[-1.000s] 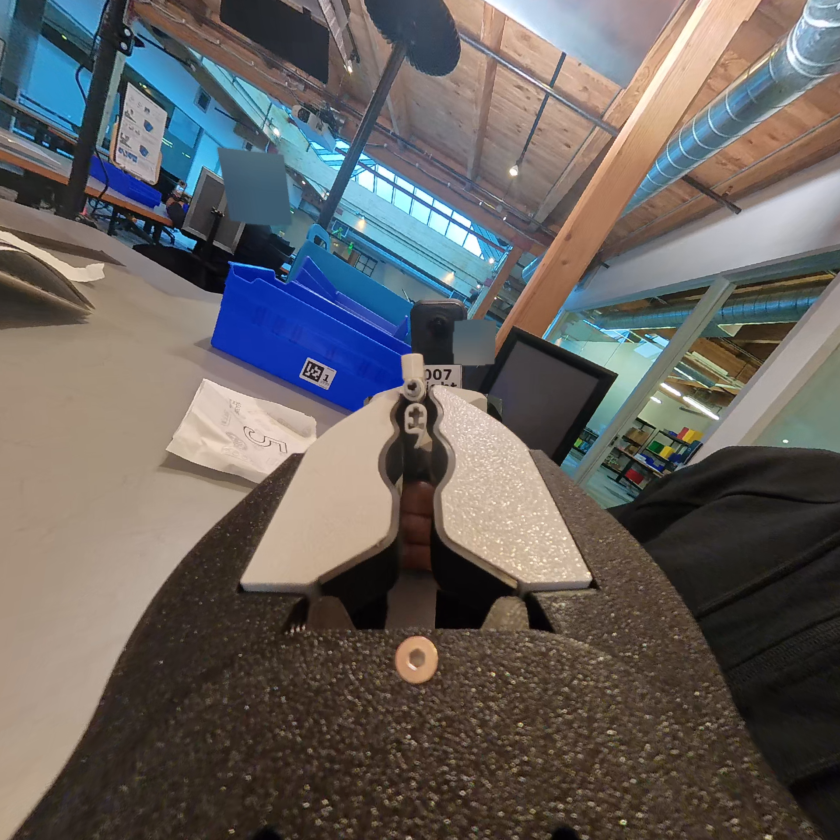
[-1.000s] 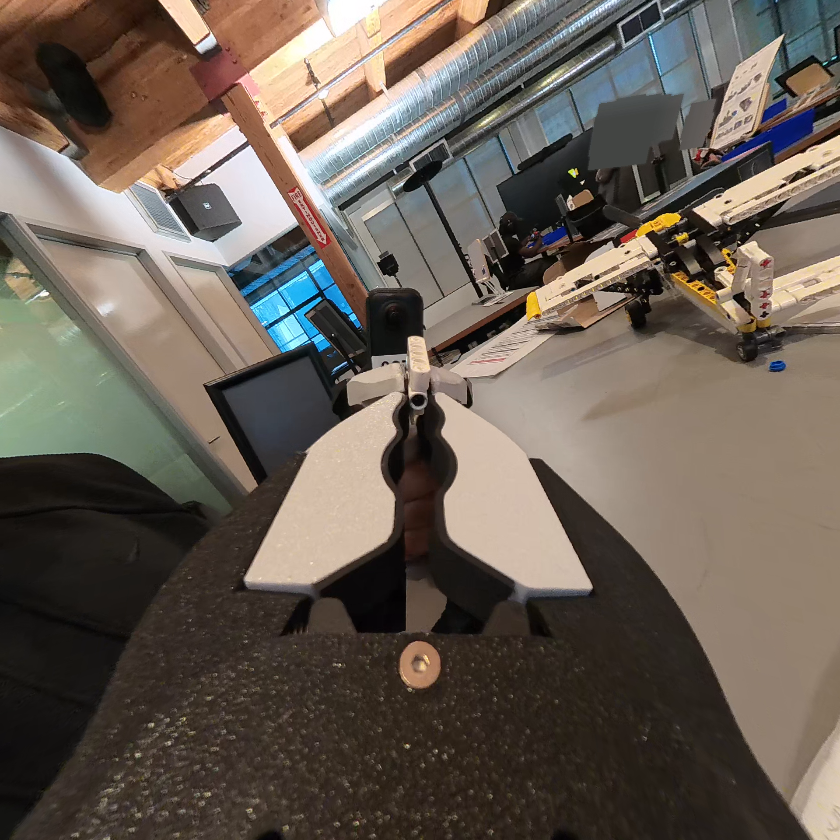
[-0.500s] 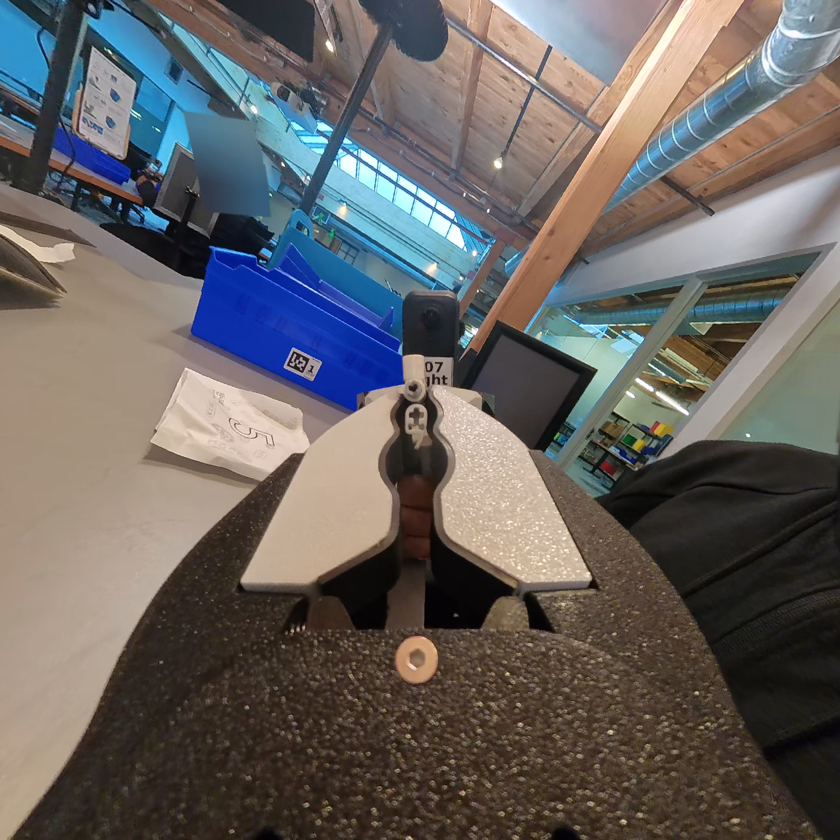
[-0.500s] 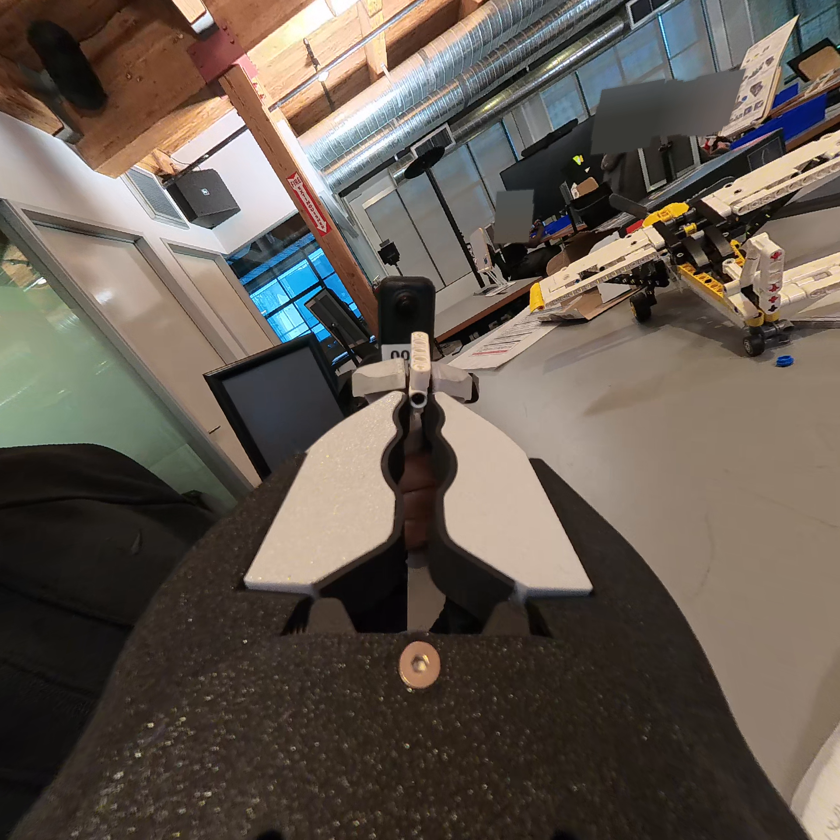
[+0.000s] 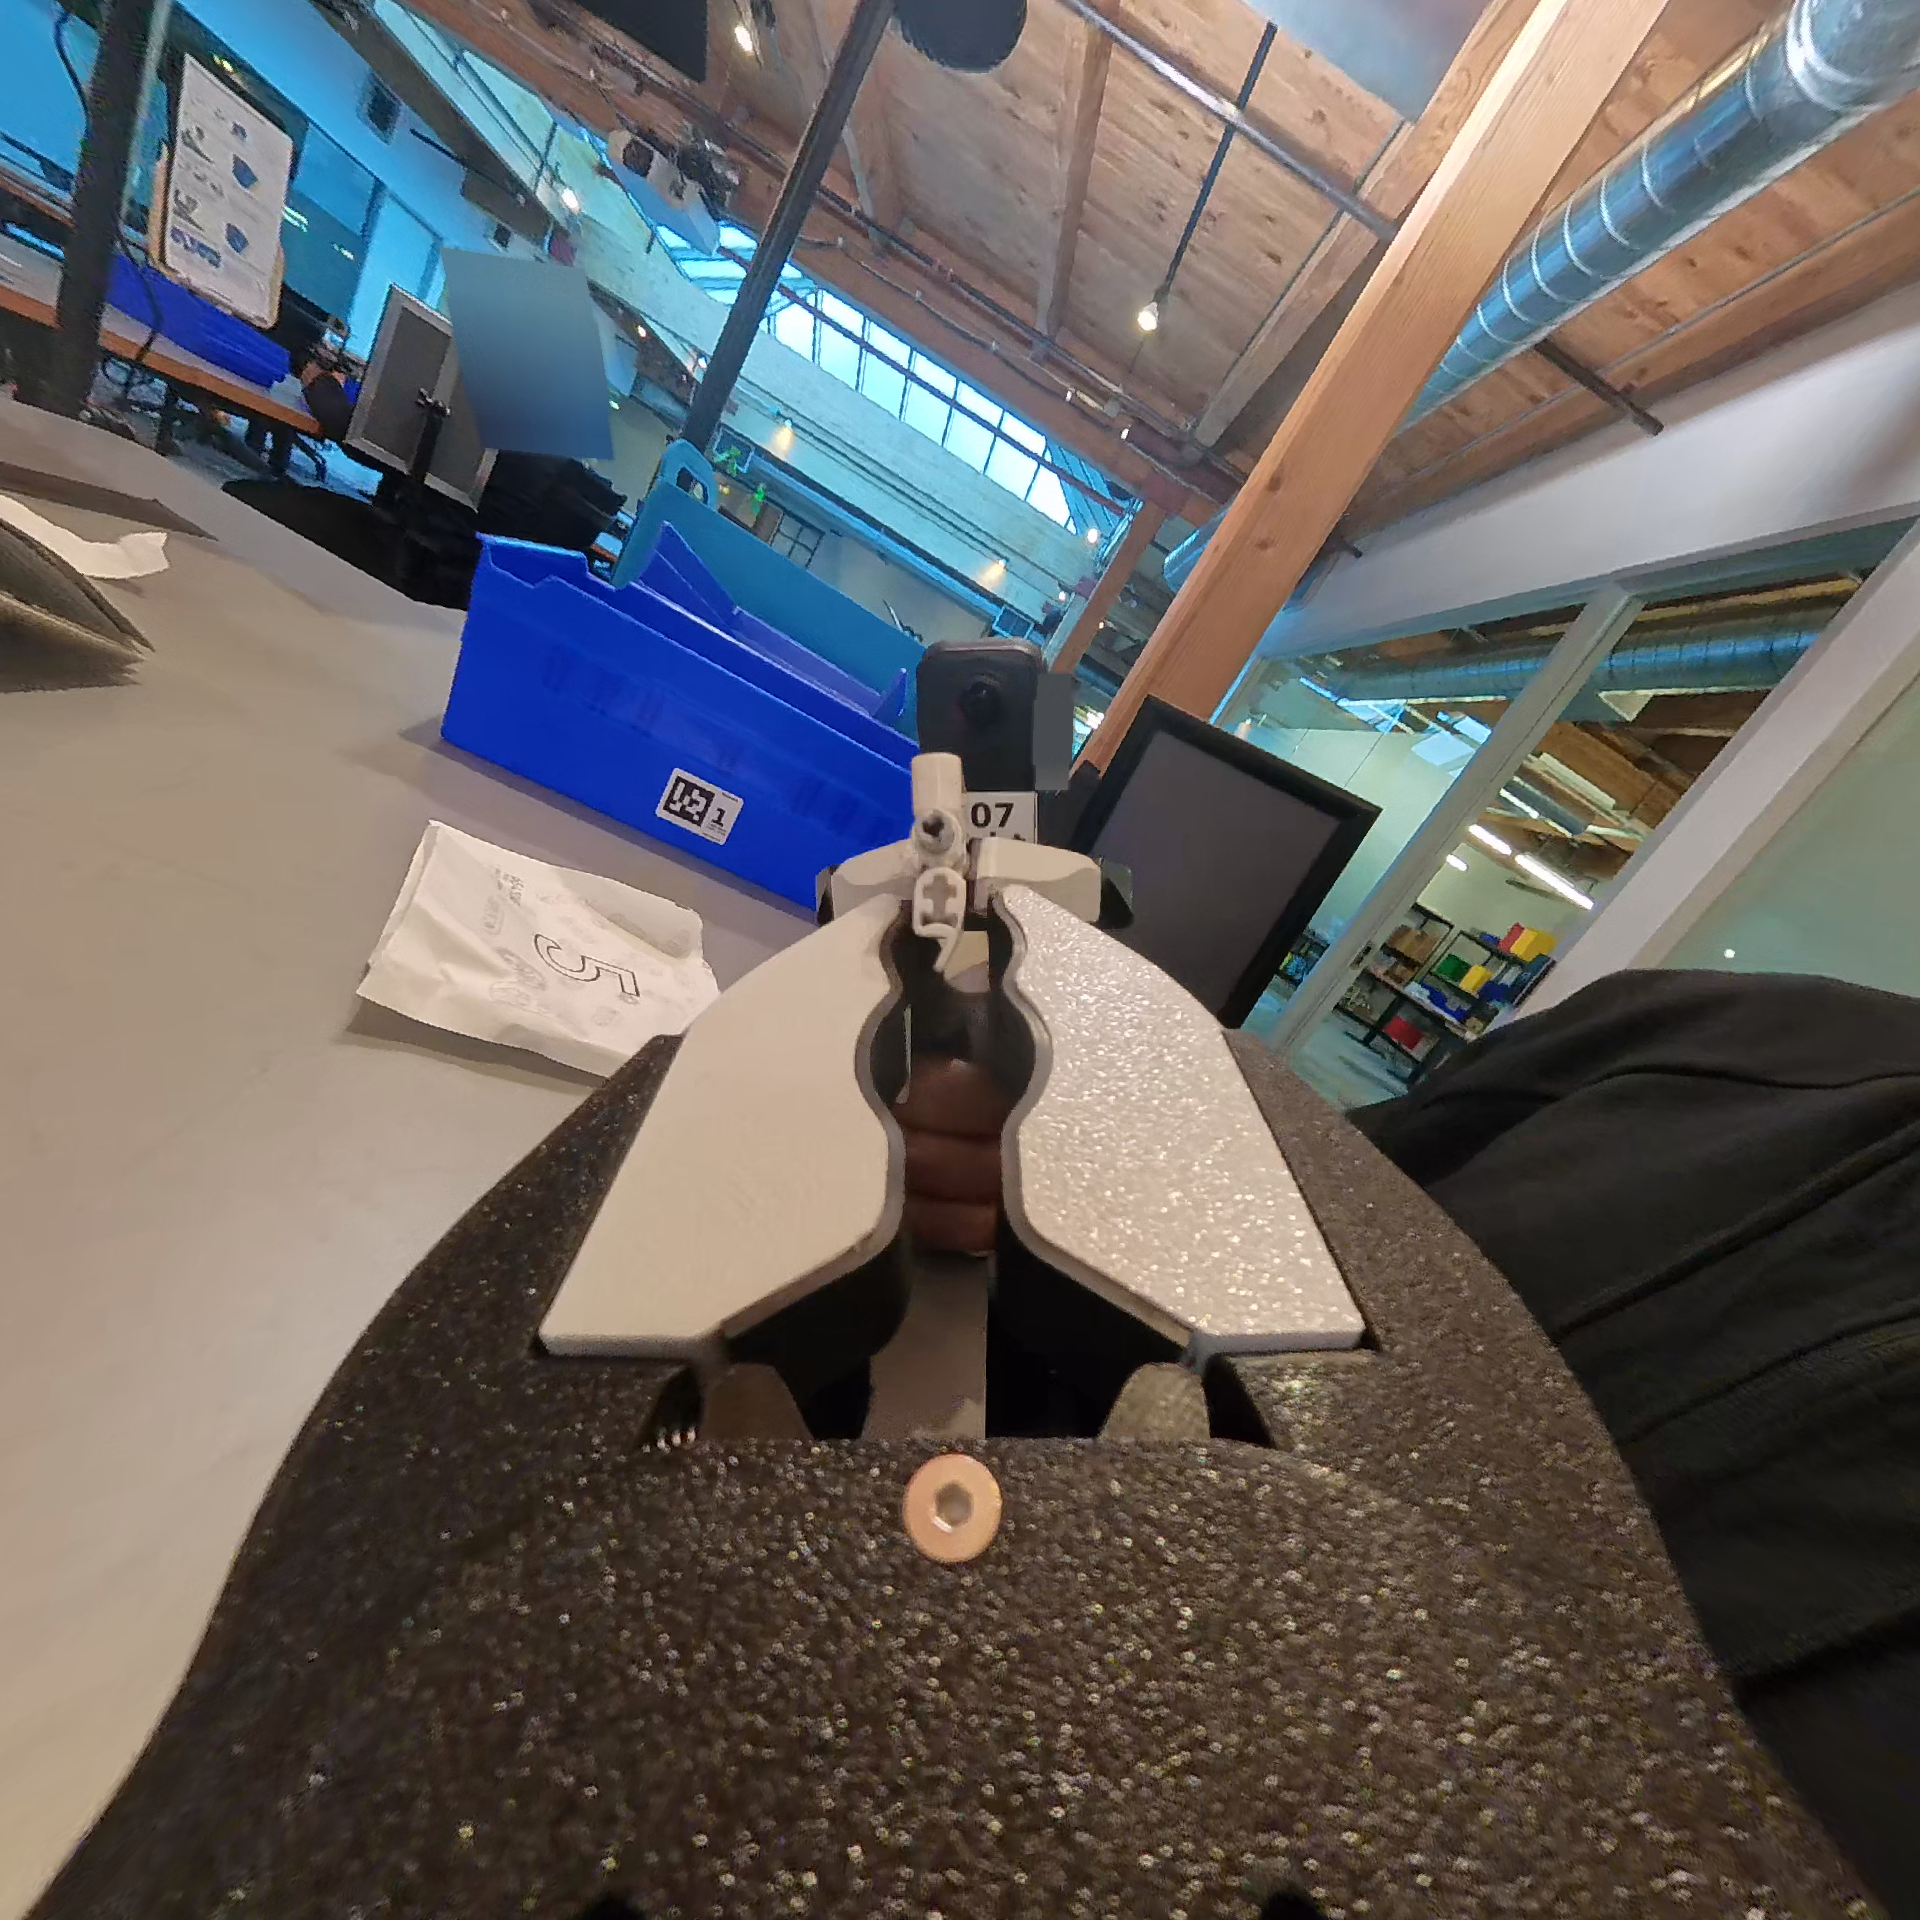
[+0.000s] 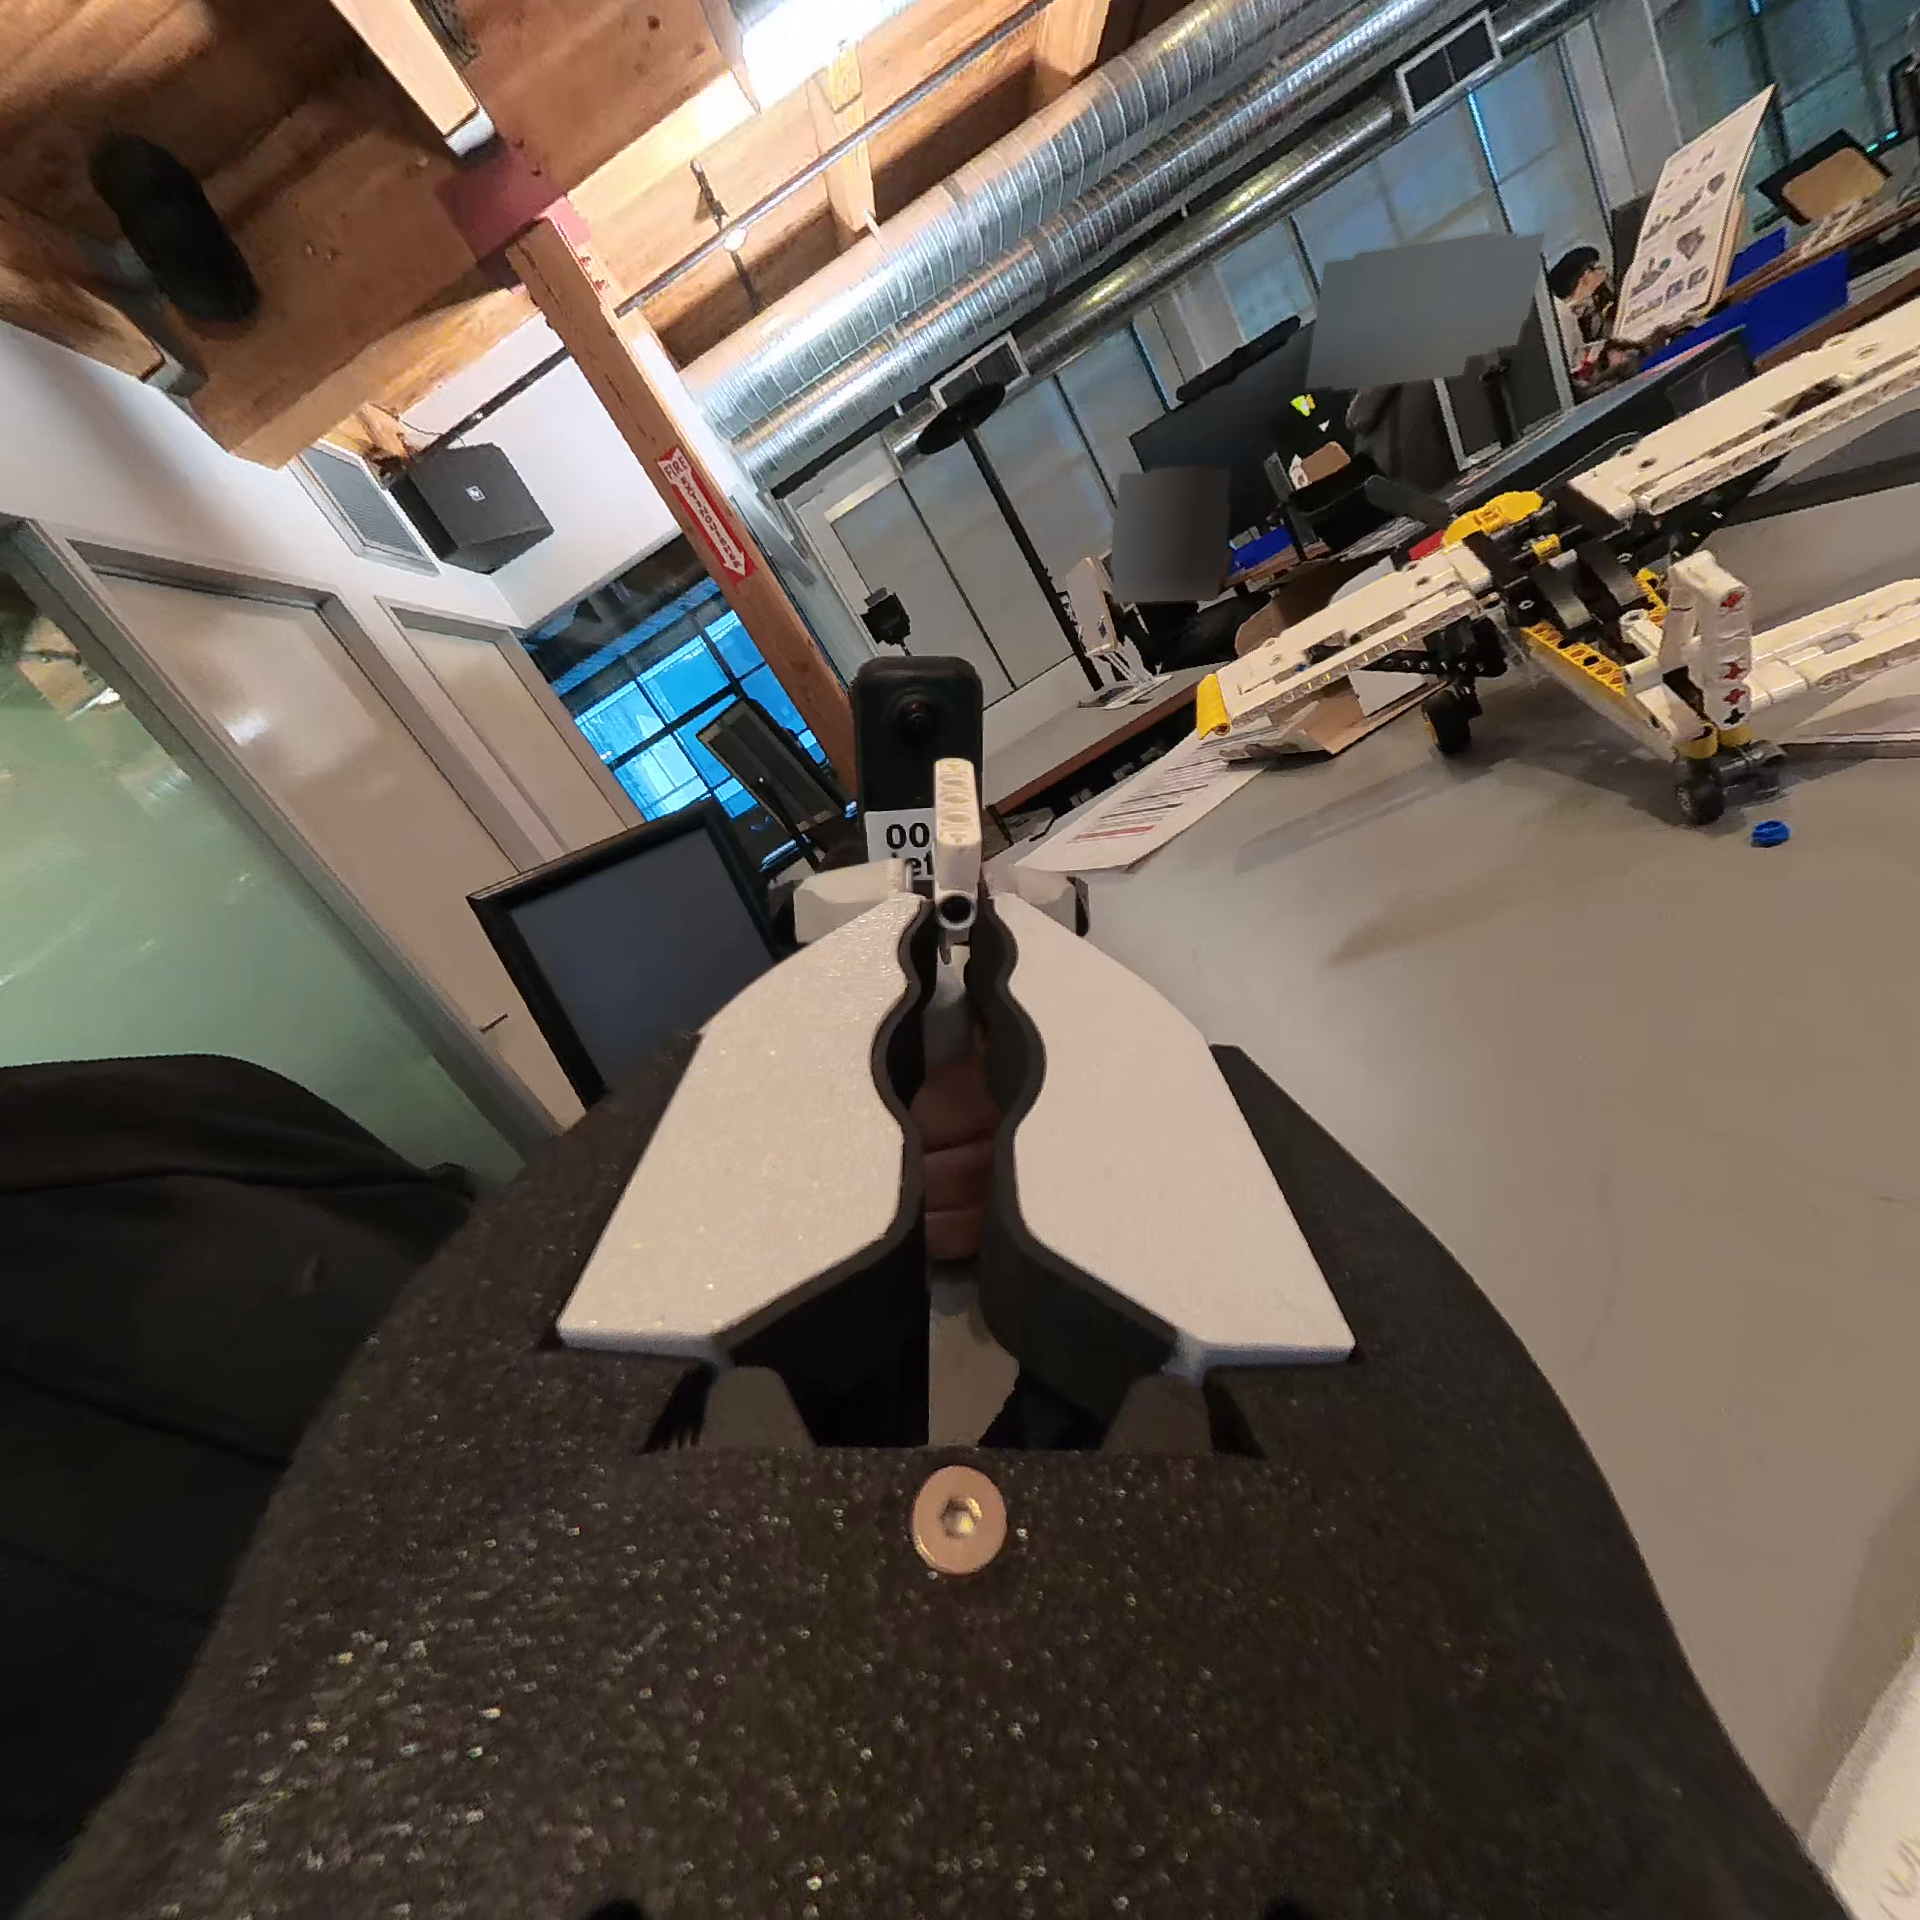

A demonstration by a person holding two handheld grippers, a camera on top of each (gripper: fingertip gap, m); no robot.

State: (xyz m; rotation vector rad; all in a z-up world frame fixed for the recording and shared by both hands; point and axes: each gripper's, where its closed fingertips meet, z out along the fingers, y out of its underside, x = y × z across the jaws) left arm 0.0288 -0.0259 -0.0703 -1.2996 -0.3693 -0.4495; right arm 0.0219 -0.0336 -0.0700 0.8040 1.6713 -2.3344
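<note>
Bare grey tabletop (image 5: 187,935) left of the left gripper (image 5: 951,920), white paper bag (image 5: 530,956) and blue bin (image 5: 665,717) ahead-left, open tabletop right of right gripper (image 6: 956,925), brick-built model (image 6: 1558,613) far right, the grippers tip to tip.

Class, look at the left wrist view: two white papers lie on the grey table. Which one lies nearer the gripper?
The crumpled white sheet with the large printed figure, lying just in front of the blue bin, is nearer the left gripper. The other white paper sits far off at the left edge.
</note>
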